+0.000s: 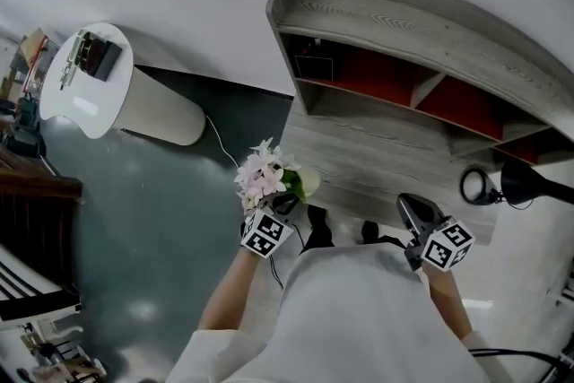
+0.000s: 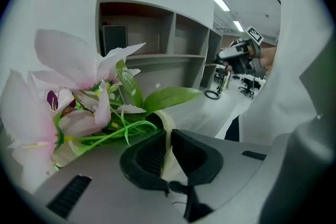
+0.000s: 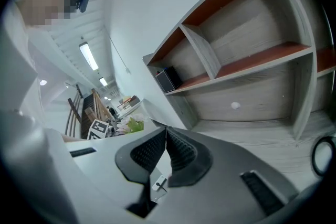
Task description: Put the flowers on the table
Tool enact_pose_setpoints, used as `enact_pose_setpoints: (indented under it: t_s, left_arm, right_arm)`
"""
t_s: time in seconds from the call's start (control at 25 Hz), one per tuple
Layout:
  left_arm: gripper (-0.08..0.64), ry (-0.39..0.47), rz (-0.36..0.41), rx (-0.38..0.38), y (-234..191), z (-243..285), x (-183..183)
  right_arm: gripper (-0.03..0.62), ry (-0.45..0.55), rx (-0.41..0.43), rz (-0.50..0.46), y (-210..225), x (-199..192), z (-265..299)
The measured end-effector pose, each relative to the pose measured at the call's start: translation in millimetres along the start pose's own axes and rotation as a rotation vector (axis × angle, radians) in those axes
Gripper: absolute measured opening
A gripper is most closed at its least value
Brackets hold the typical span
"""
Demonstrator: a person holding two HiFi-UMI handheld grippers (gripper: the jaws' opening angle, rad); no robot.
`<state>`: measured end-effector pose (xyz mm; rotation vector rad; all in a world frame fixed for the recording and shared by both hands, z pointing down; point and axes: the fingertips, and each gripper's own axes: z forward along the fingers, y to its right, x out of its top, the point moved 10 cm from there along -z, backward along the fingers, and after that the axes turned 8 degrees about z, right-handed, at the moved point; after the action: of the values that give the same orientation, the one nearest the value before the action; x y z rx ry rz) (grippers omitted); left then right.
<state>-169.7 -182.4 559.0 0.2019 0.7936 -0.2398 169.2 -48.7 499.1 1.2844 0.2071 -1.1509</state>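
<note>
Far left, head view: a round white table (image 1: 85, 72) stands on a dark floor (image 1: 152, 229), with small dark items on its top.

Left of centre: the left gripper (image 1: 285, 204) holds the flowers (image 1: 266, 175), a bunch of pale pink blossoms with green leaves. In the left gripper view its jaws stand narrow, pressed from both sides on the bunch's pale stem (image 2: 167, 139). The blossoms (image 2: 73, 97) spread up and to the left of the left gripper (image 2: 167, 132). The bunch hangs at the left end of the grey wooden desk (image 1: 377, 159), well apart from the round table. Whether it touches the desk cannot be told.

Centre: a shelf unit (image 1: 404, 36) with red-lined compartments rises at the back of the desk. A black box (image 1: 314, 65) sits in its leftmost compartment.

Right of centre: the right gripper (image 1: 414, 209) hovers over the desk. In its own view the right gripper (image 3: 165, 132) has its jaws drawn together, tips meeting, with nothing between them.

Far right: a black lamp (image 1: 529, 182) stands on the desk.
</note>
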Motion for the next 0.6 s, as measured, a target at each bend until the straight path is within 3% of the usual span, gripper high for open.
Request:
enact_pose_setpoints:
  t_s: [0.24, 0.6]
  left_arm:
    - [0.049, -0.088, 0.211, -0.099, -40.3, 33.5, -10.6]
    - [0.049, -0.214, 0.508, -0.184, -89.4, 103.1, -23.7]
  right_arm:
    - [0.018, 0.039, -0.086, 0.033, -12.7, -4.8, 10.0]
    - [0.018, 0.107, -0.212, 0.098, -30.0, -20.4, 16.8]
